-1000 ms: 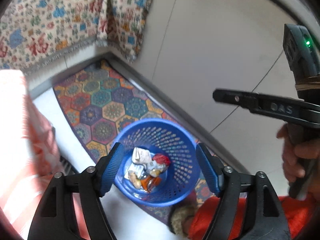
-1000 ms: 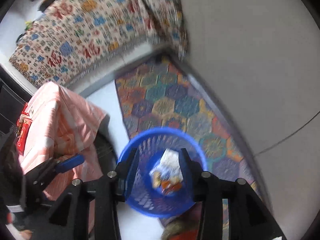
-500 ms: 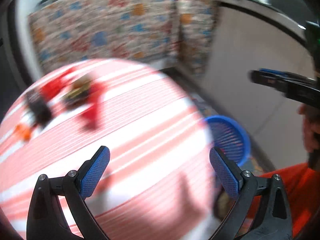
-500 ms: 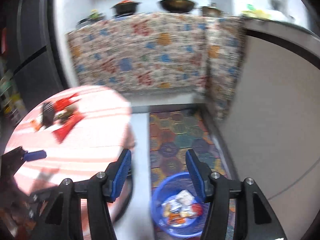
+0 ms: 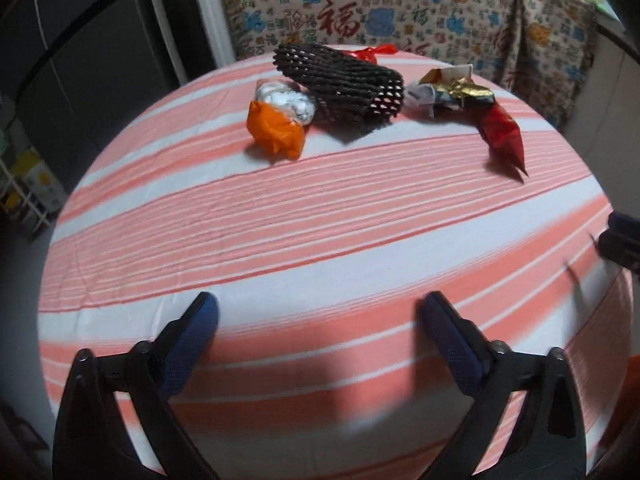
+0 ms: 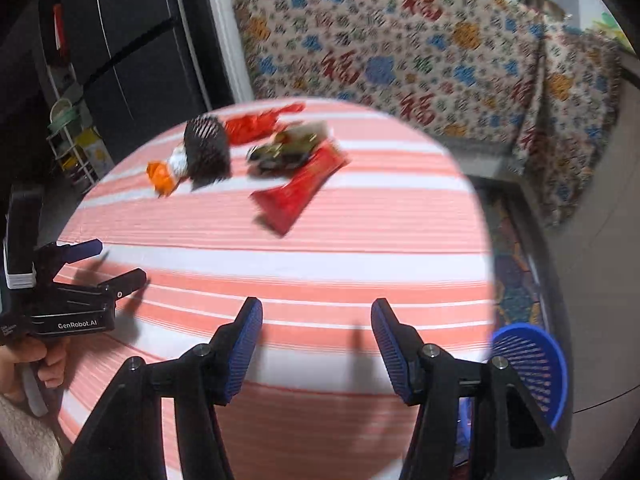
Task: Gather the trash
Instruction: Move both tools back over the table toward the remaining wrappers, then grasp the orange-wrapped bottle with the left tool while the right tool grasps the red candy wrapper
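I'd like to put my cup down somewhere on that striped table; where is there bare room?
The whole near half of the striped tablecloth is bare, from the orange wrapper and red wrapper down to the near edge. The far side is crowded: black foam net and crumpled wrappers lie clustered there.

Left gripper (image 5: 318, 316) with black arms, dark blue textured pads (image 5: 188, 346), round silver screws, right gripper (image 6: 316, 320) same black frame, bright blue ribbed pads (image 6: 244, 344), white "GenRobot.AI" marking on left gripper body, orange sleeve (image 5: 630, 380)
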{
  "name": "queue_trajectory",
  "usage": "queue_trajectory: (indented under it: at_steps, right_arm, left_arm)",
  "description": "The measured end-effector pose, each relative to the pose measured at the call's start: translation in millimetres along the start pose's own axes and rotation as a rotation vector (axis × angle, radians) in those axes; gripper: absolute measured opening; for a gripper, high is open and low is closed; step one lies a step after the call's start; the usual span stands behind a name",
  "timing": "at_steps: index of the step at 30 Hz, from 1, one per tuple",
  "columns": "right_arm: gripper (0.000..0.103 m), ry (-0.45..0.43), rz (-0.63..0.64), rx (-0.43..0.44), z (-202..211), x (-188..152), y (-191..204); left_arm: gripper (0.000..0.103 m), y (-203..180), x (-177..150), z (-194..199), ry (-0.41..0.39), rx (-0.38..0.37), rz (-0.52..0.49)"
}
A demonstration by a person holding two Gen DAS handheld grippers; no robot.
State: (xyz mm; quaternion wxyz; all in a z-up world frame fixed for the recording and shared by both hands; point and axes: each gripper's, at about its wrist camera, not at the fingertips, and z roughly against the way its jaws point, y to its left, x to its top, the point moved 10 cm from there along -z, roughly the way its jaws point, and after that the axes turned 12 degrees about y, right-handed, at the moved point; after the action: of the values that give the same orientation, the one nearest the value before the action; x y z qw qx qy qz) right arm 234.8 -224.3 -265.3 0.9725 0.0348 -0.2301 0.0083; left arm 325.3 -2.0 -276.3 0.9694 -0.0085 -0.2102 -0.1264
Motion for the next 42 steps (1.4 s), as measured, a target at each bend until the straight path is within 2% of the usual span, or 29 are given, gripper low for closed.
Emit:
queue_trajectory:
  at_steps: [1,4,6,9,14,17,22,23,24,25,26,27,33,38,40,42]
  right_arm:
    - [0.058,0.018,-0.007,0.003,-9,0,5]
    - [0.059,0.059,-0.026,0.007,-32,2,14]
    - [0.068,0.037,-0.019,-0.027,-37,7,19]
    - [0.072,0.024,-0.017,-0.072,-45,17,25]
    - [0.073,0.016,-0.048,-0.105,-58,41,26]
    - [0.078,0.016,-0.059,-0.123,-69,60,26]
    - [0.078,0.009,-0.120,-0.139,-82,86,21]
    - [0.076,0.006,-0.132,-0.141,-83,88,19]
    - [0.069,0.000,-0.143,-0.143,-82,88,18]
    - [0.059,-0.009,-0.153,-0.145,-80,88,16]
    - [0.036,-0.018,-0.159,-0.143,-79,87,15]
    - [0.030,-0.025,-0.161,-0.139,-77,87,14]
    - [0.027,-0.019,-0.138,-0.133,-71,75,9]
    - [0.027,-0.008,-0.077,-0.137,-57,49,7]
    - [0.027,-0.005,-0.064,-0.136,-51,38,5]
    - [0.030,-0.004,-0.054,-0.132,-47,29,4]
  left_arm:
    - [0.103,3,1,-4,0.007,-0.035,0.011]
    - [0.103,9,10,-9,0.004,-0.042,0.001]
    - [0.103,12,16,-11,0.001,-0.043,0.003]
    - [0.103,21,34,-19,0.001,-0.035,0.020]
    - [0.103,32,70,-35,0.000,-0.025,0.047]
    - [0.103,37,91,-45,0.000,-0.023,0.059]
    - [0.101,44,104,-49,-0.010,-0.036,0.082]
    - [0.098,45,105,-47,-0.019,-0.051,0.086]
    - [0.092,45,106,-44,-0.032,-0.059,0.092]
    - [0.073,46,106,-40,-0.051,-0.070,0.098]
    - [0.049,45,107,-37,-0.066,-0.096,0.098]
    - [0.035,44,107,-35,-0.071,-0.120,0.094]
    - [0.034,45,80,-24,-0.050,-0.112,0.040]
    - [0.035,57,35,-4,0.002,-0.125,0.027]
    - [0.037,62,23,1,0.003,-0.118,0.015]
    - [0.048,62,16,2,-0.002,-0.115,0.003]
